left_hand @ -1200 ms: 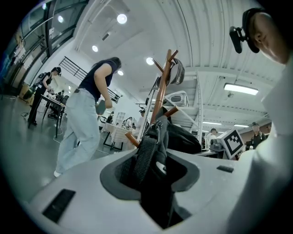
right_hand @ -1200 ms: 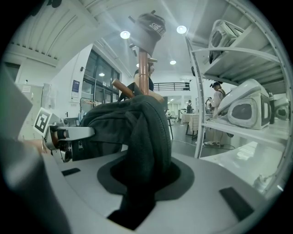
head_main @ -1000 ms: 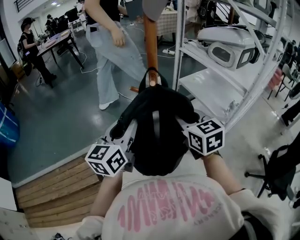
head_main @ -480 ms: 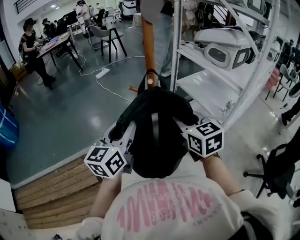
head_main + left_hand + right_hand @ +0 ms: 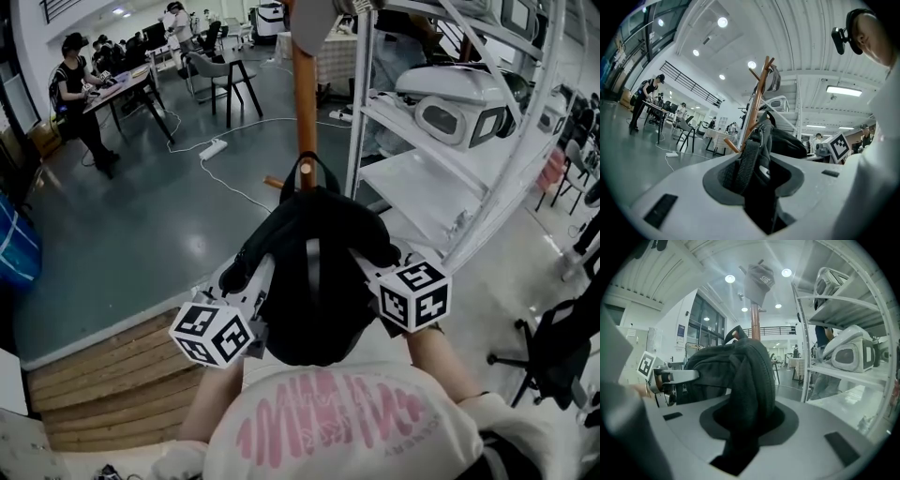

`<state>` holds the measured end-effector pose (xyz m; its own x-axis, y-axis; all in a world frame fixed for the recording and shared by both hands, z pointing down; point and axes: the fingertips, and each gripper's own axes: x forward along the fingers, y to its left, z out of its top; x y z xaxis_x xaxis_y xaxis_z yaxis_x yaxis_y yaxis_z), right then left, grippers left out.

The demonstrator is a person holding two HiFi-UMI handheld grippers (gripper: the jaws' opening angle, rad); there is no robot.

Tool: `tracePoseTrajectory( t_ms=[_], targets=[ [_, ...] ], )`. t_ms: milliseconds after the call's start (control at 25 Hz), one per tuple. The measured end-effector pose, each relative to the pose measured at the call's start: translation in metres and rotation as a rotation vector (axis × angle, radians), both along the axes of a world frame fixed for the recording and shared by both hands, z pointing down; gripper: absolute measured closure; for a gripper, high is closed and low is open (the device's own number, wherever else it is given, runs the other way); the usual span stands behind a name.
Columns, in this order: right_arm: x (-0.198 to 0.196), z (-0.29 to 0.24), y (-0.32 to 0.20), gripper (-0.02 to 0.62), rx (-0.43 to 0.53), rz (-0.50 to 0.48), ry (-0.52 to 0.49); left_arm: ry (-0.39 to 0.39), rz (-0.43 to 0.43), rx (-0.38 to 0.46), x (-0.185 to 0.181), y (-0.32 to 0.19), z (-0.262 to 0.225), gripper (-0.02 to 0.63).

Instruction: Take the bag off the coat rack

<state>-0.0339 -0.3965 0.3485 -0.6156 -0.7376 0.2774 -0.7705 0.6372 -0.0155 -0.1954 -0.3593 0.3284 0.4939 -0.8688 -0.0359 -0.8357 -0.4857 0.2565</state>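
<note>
A black backpack hangs in front of the wooden coat rack pole, its top loop around a peg. My left gripper is shut on the bag's left side; in the left gripper view a webbed strap and black fabric fill the jaws. My right gripper is shut on the bag's right side, with a thick padded fold between its jaws. A grey cap sits atop the rack.
A white metal shelf unit holding white devices stands close on the right. A wooden platform lies at lower left. Farther back on the grey floor are a desk with people, a chair and a power strip. An office chair stands at right.
The person who walked past behind the rack has left the view. The bag and both grippers have hardly moved; the view has shifted slightly.
</note>
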Motion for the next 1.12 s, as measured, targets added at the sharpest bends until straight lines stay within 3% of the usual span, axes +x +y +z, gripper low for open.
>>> tracePoseTrajectory(
  t_ms=[720, 1120],
  targets=[
    [0.003, -0.016, 0.031, 0.489, 0.007, -0.078, -0.017, 0.003, -0.064, 0.026, 0.005, 0.035, -0.017, 0.486],
    [0.028, -0.024, 0.064, 0.488, -0.011, -0.099, -0.035, -0.008, -0.090, 0.043, 0.030, 0.071, -0.030, 0.486]
  ],
)
